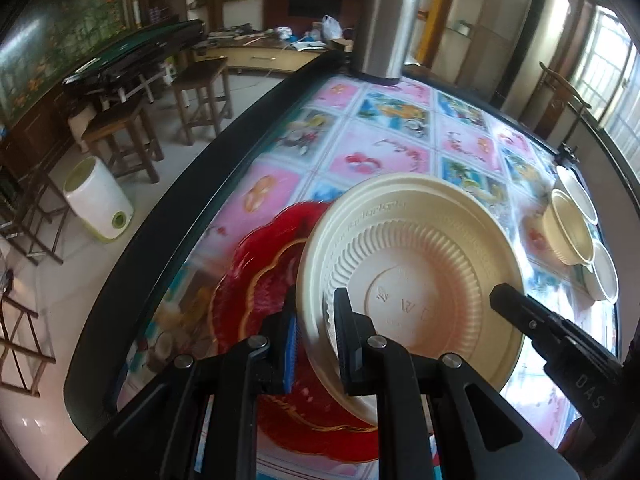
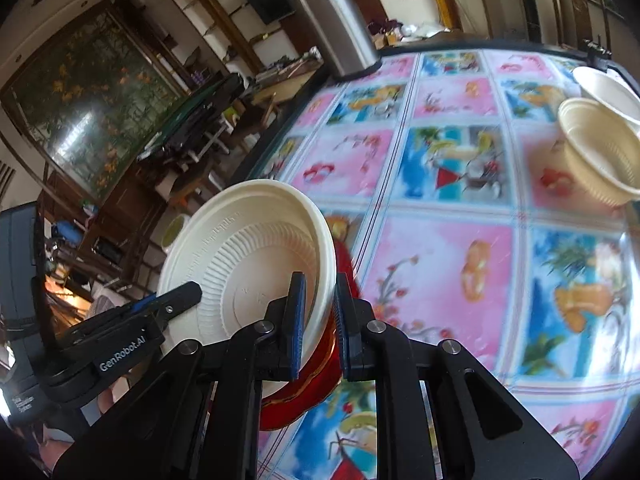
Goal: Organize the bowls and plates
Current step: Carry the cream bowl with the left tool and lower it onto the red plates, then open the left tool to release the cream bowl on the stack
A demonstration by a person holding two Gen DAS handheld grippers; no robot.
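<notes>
- Cream plastic plate (image 1: 408, 268): round, ribbed inner wall, embossed lettering on its rim and base; held tilted on edge above the counter, underside facing the left camera, its rim pinched at about 7 o'clock.
- Red plate (image 1: 256, 280): scalloped edge with a gold line, lying just behind and below the cream plate.
- Cream ribbed bowls (image 2: 596, 152): grouped at 2 o'clock near the counter's far edge, one tipped on its side.

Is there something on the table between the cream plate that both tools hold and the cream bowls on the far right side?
Nothing visible stands there. The cream plate is held at its rim by the left tool and the right tool, above a red plate. Only bare patterned tablecloth lies on the way to the cream bowls.
</notes>
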